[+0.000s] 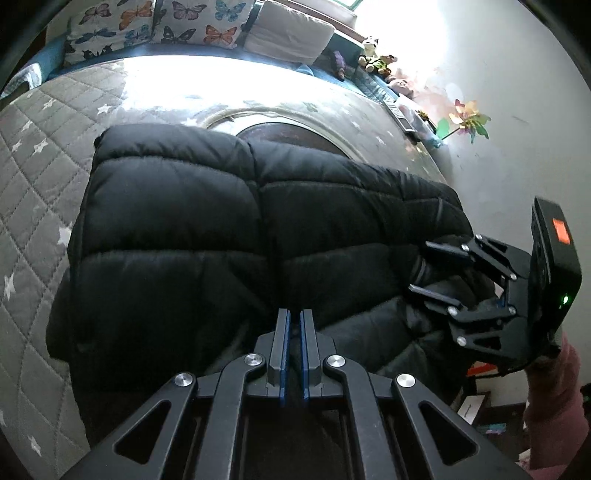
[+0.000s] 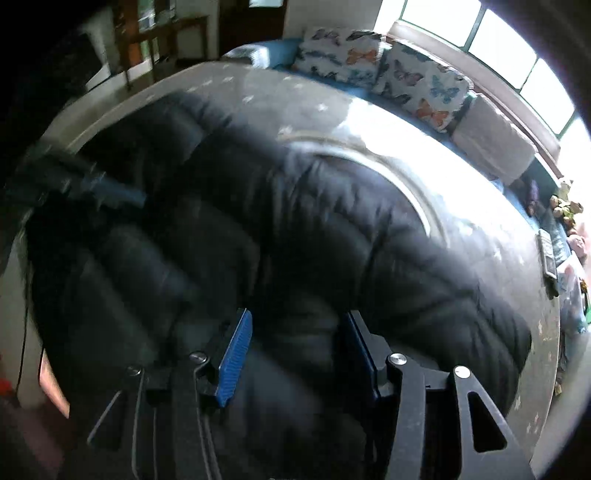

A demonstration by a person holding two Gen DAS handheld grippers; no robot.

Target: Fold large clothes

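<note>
A black puffer jacket [image 1: 229,221] lies spread across the grey quilted bed [image 1: 44,155]. My left gripper [image 1: 294,321] sits over its near edge with the blue-padded jaws almost together; a thin gap shows and I cannot see cloth between them. My right gripper [image 1: 424,266] reaches in from the right, its jaws open over the jacket's right end. In the right wrist view the jacket [image 2: 295,229] fills the frame, and the right gripper [image 2: 295,325] is wide open just above it, with nothing between the pads. The left gripper [image 2: 122,195] shows blurred at the left.
Butterfly pillows [image 1: 147,22] and a white cushion [image 1: 291,33] line the bed's far side under a bright window. Soft toys [image 1: 376,59] and a pinwheel [image 1: 469,118] stand along the wall at right. A round patterned patch [image 1: 288,129] shows behind the jacket.
</note>
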